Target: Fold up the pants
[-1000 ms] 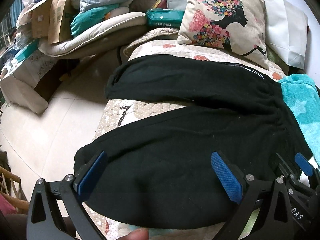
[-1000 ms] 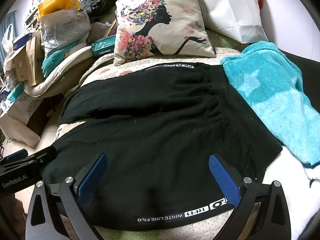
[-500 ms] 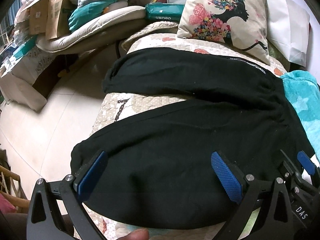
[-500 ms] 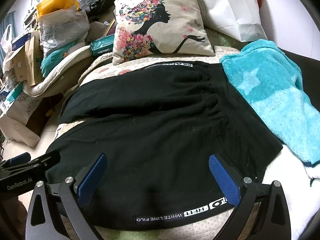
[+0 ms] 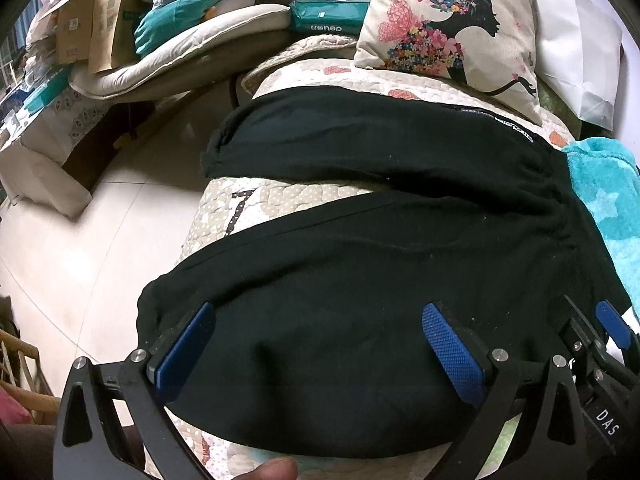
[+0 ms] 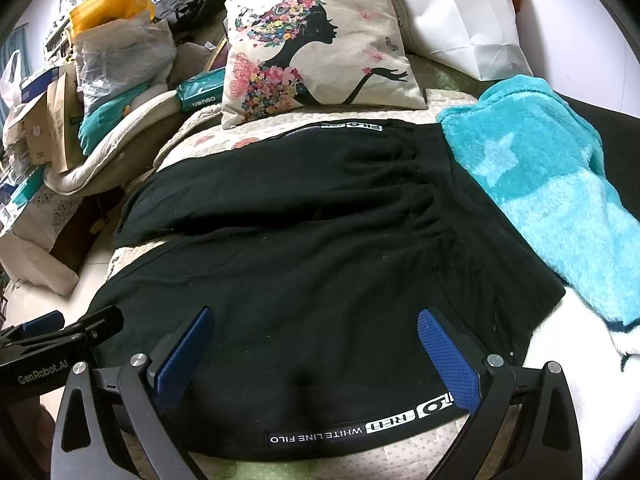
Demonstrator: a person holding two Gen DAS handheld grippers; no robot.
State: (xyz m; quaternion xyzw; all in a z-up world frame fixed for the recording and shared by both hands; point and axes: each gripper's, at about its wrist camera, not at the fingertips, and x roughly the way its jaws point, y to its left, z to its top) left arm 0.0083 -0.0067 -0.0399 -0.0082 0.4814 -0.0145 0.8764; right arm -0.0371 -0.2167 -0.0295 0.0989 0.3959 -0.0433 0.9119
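Black pants [image 5: 360, 280] lie spread flat on a quilted cushion, legs to the left and gathered waistband to the right; they also show in the right wrist view [image 6: 304, 248]. My left gripper [image 5: 320, 352] is open over the near leg close to its cuff. My right gripper [image 6: 316, 356] is open over the near side seam with white lettering [image 6: 360, 424], close to the waistband. Each gripper shows at the edge of the other's view. Both are empty.
A flower-print pillow [image 6: 316, 48] leans at the back. A turquoise fleece blanket [image 6: 540, 200] lies against the waistband on the right. White bags [image 6: 468, 12] stand behind. Boxes and bags [image 5: 100, 32] pile up at left, beyond the tile floor [image 5: 80, 248].
Both grippers have dropped slightly closer to the near edge of the pants. The pants have not moved, and both grippers stay open.
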